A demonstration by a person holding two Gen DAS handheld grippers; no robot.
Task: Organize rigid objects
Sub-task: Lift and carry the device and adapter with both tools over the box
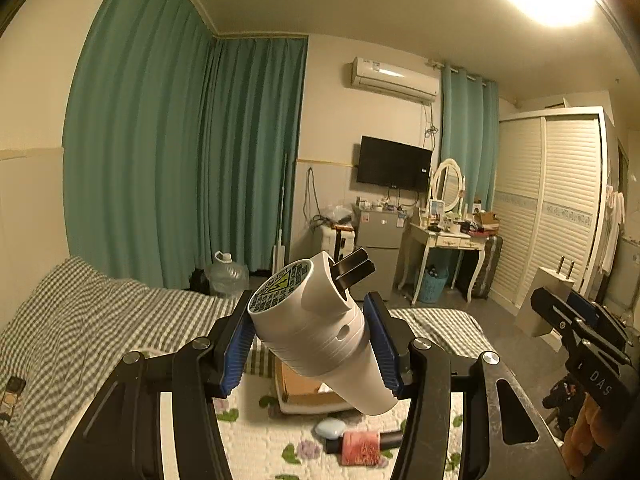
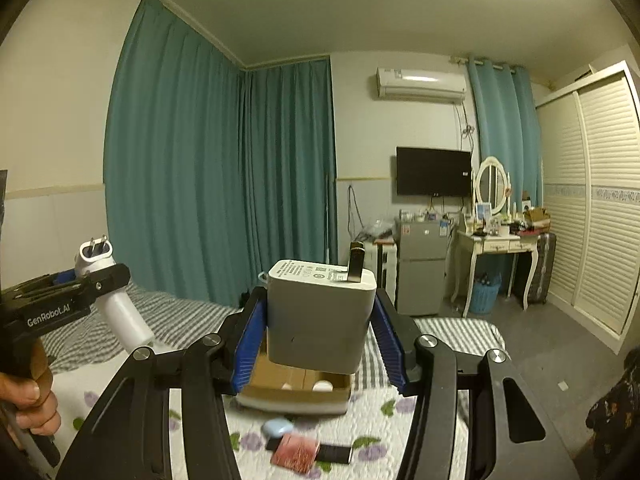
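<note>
Teal curtains and a floral quilt (image 2: 248,420) frame a bedroom sort: the left gripper (image 1: 310,336) clamps a white cylindrical plug adapter (image 1: 316,328), its long axis tilted up and away, while the right gripper (image 2: 320,320) pinches a square white charger (image 2: 320,316), prongs up; both hang above an open cardboard box (image 2: 296,392) lying just below and ahead, nearest the right hand's load, with two pale round items inside
</note>
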